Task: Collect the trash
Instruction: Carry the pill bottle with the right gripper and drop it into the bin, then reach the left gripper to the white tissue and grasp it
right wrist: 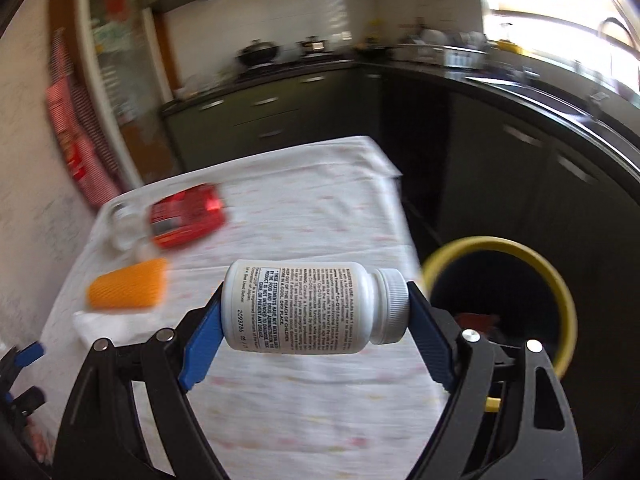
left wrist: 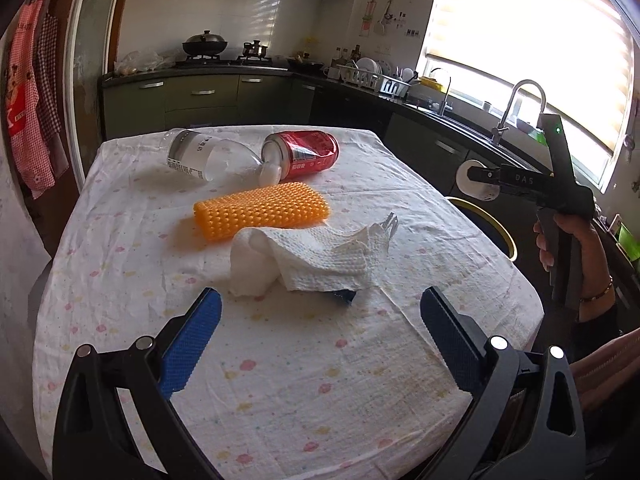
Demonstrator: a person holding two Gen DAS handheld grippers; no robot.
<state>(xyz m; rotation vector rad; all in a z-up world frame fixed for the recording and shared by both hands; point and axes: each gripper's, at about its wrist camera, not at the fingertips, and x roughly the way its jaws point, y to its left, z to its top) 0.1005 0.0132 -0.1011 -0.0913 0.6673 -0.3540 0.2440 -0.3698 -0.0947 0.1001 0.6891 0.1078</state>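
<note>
White pill bottle [right wrist: 316,307] pinched lengthwise by R gripper [right wrist: 316,320] near table [right wrist: 320,216] right edge; L gripper [left wrist: 320,320] spread, empty.

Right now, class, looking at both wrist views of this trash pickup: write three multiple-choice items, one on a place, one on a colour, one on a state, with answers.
1. Where does the crumpled paper towel lie?
A. in the bin
B. on the table, nearer the camera than the orange spiky mat
C. on the stove

2. What colour is the bin's rim?
A. yellow
B. red
C. white

3. What is the right claw doing?
A. hanging empty
B. gripping the cola can
C. gripping a white pill bottle end to end

Answers: B, the towel lies before the mat; A, a yellow ring shows; C, pads press base and cap.
</note>
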